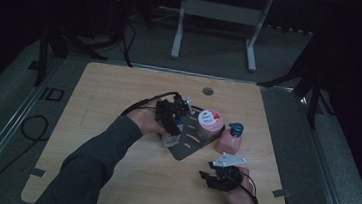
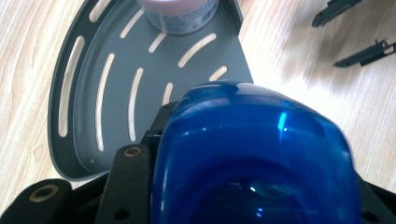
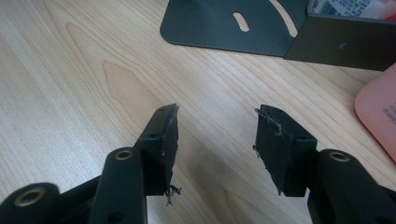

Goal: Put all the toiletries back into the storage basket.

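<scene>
My left gripper [image 1: 171,122] is shut on a pale bottle [image 1: 169,140] by its blue cap [image 2: 254,154], which bulges between the jaws in the left gripper view. The bottle hangs at the left edge of a dark grey slotted rack [image 1: 188,147], and that rack [image 2: 93,93] lies just beyond the cap. A pink jar [image 1: 209,123] with a printed lid stands on the rack. A pink pump bottle [image 1: 229,140] stands just right of the rack. My right gripper [image 1: 206,177] [image 3: 217,135] is open above bare wood near the front edge, with nothing between its fingers.
The wooden table [image 1: 119,91] has free room at left and back, with a round hole [image 1: 207,91] near its far edge. Past the right jaws are the rack's corner [image 3: 210,28] and the pink bottle's side [image 3: 380,112]. A white desk frame [image 1: 217,15] stands beyond the table.
</scene>
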{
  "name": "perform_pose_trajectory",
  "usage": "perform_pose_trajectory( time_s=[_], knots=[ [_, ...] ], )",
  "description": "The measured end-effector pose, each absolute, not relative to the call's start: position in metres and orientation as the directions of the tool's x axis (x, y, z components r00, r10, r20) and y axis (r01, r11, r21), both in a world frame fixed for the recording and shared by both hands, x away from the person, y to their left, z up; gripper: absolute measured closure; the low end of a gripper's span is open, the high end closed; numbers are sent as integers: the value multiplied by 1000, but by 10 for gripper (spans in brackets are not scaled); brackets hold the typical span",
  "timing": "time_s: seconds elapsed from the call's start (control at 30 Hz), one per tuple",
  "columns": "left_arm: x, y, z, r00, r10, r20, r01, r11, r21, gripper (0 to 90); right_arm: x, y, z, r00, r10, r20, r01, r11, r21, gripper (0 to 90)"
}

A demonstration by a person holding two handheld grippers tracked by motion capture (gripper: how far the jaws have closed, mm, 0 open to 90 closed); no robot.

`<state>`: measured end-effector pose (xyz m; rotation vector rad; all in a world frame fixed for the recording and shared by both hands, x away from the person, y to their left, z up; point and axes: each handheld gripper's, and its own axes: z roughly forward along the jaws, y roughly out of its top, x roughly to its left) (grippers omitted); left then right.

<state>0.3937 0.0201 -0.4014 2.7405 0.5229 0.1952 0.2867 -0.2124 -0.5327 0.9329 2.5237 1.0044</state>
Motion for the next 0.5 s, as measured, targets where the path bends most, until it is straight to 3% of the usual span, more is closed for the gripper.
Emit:
perform_pose_trajectory(
  time_s=[0.5],
  knots=[
    [406, -3, -397, 912, 399, 94, 348, -875, 336, 547, 286, -213, -532, -756, 655, -10, 466, 549, 693, 481]
  ],
)
